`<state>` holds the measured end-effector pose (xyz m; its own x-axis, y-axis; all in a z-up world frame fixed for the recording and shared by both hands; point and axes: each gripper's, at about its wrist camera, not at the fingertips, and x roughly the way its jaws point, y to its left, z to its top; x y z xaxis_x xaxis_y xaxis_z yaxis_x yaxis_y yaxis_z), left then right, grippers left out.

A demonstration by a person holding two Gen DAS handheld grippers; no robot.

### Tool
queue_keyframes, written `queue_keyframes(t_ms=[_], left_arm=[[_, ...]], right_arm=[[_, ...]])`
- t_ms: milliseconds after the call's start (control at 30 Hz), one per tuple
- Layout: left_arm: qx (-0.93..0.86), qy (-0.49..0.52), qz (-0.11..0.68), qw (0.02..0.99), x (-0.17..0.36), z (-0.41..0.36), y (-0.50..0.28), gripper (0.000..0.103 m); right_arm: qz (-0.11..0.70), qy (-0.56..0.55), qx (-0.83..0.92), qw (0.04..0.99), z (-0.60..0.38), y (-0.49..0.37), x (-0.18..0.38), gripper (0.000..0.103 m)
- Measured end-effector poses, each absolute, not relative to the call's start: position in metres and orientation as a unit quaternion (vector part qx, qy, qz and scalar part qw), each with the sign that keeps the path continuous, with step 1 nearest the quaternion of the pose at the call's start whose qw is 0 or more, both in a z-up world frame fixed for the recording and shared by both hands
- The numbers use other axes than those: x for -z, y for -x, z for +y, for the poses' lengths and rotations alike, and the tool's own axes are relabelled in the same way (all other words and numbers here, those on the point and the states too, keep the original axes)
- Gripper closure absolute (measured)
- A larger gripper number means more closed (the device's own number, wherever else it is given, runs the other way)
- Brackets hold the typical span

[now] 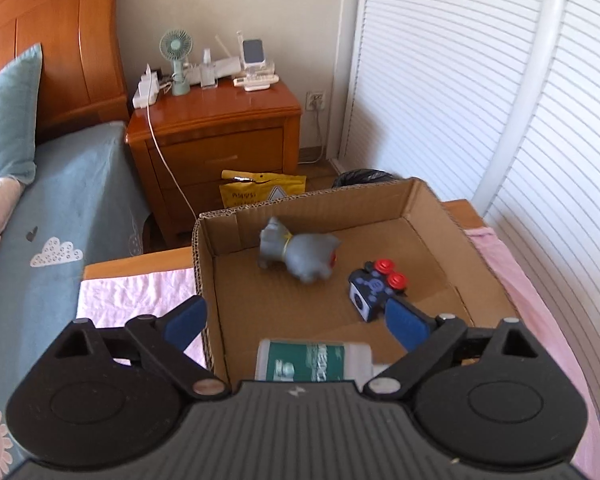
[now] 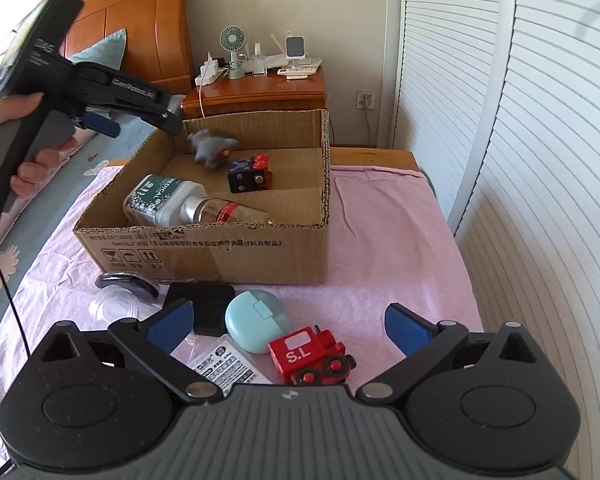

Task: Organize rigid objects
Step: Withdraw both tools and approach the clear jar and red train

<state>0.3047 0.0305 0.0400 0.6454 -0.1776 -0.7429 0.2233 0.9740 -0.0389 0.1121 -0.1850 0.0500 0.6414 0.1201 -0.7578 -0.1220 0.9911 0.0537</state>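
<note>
Left tongs gape wide and empty above the open brown cardboard box, where the white green-labelled plastic bottle lies, while the right tongs, also wide, hover over the red wooden toy train, seemingly next.

place: home bedroom | far left: bed with wooden headboard, blue pillow and patterned sheet | far centre: wooden nightstand carrying a small desk fan and chargers | right: white louvred closet doors | wall socket low beside them
</note>
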Motion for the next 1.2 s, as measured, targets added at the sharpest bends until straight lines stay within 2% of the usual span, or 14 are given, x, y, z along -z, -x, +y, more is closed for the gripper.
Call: queue_keyframes(t_ms=[433, 767, 1033, 1200], left_arm=[[0.111, -0.061, 0.396, 0.91, -0.058, 0.032, -0.201, 0.005], [0.094, -0.045, 0.356, 0.929, -0.011, 0.017, -0.129, 0.001], [0.088, -0.04, 0.337, 0.937, 0.023, -0.006, -0.117, 0.001], [0.1, -0.019, 0.358, 0.928, 0.039, -0.007, -0.125, 0.001]], right_arm=[[0.42, 0.004, -0.04, 0.907, -0.196, -0.077, -0.051, 0.0], [0.422, -0.008, -0.042, 0.905, -0.213, -0.059, -0.038, 0.0], [0.428, -0.029, -0.047, 0.902, -0.218, -0.06, -0.018, 0.0], [0.429, -0.027, -0.045, 0.902, -0.217, -0.066, -0.015, 0.0]])
